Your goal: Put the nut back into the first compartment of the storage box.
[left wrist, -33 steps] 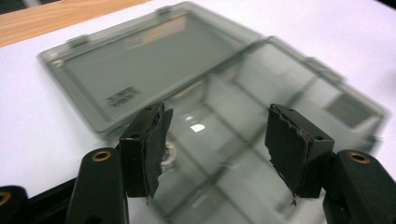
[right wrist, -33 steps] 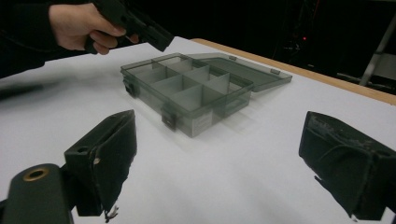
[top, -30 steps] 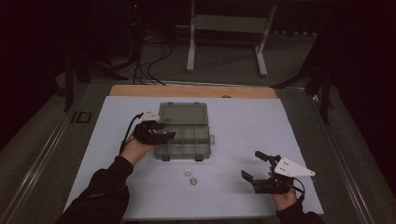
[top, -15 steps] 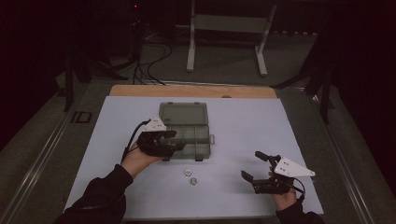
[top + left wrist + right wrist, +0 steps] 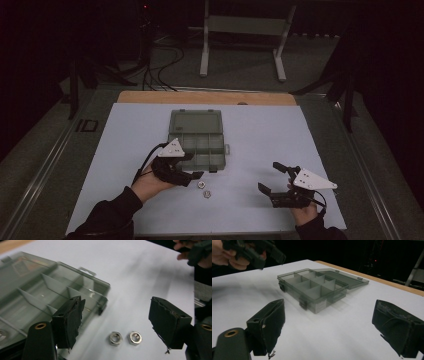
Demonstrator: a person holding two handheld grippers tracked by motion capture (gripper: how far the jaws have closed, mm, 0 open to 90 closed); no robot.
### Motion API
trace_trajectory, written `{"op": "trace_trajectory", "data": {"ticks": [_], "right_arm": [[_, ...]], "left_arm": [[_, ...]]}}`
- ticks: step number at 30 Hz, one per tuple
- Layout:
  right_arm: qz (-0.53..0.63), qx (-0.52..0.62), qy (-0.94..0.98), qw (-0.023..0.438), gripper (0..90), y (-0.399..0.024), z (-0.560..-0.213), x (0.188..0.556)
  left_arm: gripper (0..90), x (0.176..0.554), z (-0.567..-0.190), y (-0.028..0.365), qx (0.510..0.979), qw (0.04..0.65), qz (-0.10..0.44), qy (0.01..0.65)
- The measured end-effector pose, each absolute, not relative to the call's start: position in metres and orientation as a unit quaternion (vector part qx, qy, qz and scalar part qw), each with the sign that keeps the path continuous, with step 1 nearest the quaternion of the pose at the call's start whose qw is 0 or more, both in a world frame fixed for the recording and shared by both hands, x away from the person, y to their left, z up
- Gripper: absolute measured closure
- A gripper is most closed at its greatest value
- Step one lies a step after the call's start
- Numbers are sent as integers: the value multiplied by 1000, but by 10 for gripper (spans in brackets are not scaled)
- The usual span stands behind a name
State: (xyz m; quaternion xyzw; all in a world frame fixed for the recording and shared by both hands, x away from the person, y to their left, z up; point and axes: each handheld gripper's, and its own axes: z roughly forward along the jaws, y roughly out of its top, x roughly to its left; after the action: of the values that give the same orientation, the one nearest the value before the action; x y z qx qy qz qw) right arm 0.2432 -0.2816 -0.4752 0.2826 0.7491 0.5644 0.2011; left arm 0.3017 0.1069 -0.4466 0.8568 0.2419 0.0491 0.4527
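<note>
1. My left tongs (image 5: 192,176) have their jaws spread wide and grip nothing; in the left gripper view the two black pads (image 5: 72,320) stand well apart with bare white desk between them.
2. Between those pads, a little beyond them, lie two small metal nuts (image 5: 115,338) side by side on the desk, nearly touching each other; from the high view they (image 5: 202,185) sit just beside the left tongs' tips, toward the desk's near edge.
3. My right tongs (image 5: 272,179) are spread wide too, empty, held over the near right part of the desk, well apart from the nuts.
4. The left hand (image 5: 150,182) grasps its tool from below; the right hand (image 5: 302,210) comes in at the near edge.
5. A smoky clear compartment box (image 5: 197,142) rests around the middle of the desk, its lid (image 5: 342,277) laid open flat toward the far edge. The dividers form several cells; I can see nothing in them, though the view is dim.
6. The box's near edge is just beyond the left tongs.
7. The white desk (image 5: 260,135) has a wooden strip (image 5: 210,97) along its far edge.
</note>
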Motion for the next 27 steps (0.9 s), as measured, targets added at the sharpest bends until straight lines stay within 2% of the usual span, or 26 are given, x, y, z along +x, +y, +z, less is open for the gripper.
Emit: {"op": "trace_trajectory", "data": {"ticks": [7, 14, 27], "right_arm": [[565, 281, 749, 201, 115, -282, -475, 243], [565, 282, 749, 199, 115, -282, -475, 243], [565, 280, 750, 199, 115, -281, -475, 243]], "left_arm": [[292, 297, -467, 99, 869, 436, 40, 232], [415, 296, -487, 93, 882, 415, 31, 224], [499, 300, -511, 86, 900, 378, 41, 214]]}}
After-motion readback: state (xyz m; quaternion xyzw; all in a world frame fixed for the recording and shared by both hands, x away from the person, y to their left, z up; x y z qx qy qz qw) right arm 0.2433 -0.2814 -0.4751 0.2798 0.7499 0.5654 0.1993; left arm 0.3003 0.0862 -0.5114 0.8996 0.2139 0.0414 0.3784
